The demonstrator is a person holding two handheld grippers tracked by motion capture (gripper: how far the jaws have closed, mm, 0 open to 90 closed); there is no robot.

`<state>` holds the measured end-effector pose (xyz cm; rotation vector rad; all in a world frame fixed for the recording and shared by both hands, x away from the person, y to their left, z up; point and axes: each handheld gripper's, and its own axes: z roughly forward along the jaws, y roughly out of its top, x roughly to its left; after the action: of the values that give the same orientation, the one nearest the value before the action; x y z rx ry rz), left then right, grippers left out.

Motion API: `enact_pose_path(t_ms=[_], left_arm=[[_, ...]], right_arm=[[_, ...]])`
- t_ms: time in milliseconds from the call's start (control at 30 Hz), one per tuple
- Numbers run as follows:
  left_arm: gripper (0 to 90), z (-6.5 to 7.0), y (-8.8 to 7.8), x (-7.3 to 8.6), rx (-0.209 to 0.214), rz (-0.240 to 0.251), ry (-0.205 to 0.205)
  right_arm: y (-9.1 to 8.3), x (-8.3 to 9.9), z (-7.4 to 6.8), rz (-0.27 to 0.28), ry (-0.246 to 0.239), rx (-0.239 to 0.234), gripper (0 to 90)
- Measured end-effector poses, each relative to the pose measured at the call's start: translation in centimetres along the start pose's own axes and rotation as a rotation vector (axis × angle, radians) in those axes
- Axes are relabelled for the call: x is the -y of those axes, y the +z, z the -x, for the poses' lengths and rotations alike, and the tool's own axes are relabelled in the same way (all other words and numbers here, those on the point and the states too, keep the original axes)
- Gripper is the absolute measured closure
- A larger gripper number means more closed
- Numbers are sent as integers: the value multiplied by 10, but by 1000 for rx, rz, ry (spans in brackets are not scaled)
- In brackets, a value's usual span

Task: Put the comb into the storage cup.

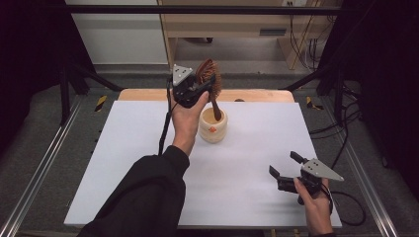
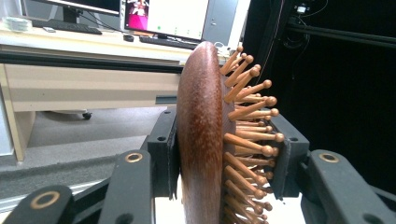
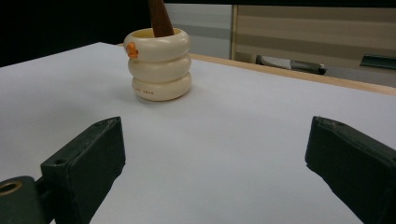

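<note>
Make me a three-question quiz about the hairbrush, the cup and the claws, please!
1. Where is the hairbrush handle?
A. Inside the cup
B. Flat on the table
C. On the floor

2. What colour is the cup?
A. Blue
B. Cream
C. Black

3. What is the right claw doing?
A. Squeezing the cup
B. Holding the brush
C. Open, holding nothing

Answers:
1. A, since the high view shows the handle's end dipping into the cup's mouth while the left claw grips the brush head.
2. B, because the ringed cup looks cream, with a small orange mark on its side, in the right gripper view.
3. C, as its jaws stand wide apart over the white table, away from the cup.
</note>
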<state>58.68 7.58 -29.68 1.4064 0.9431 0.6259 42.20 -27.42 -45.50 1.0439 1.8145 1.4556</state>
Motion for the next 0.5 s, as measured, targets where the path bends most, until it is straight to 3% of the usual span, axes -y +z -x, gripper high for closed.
enact_pose_path(t_ms=[500], left_arm=[[521,-2,6,15,-4,-30,1]], right_arm=[[1,0,-1,-4,1,-11,52]])
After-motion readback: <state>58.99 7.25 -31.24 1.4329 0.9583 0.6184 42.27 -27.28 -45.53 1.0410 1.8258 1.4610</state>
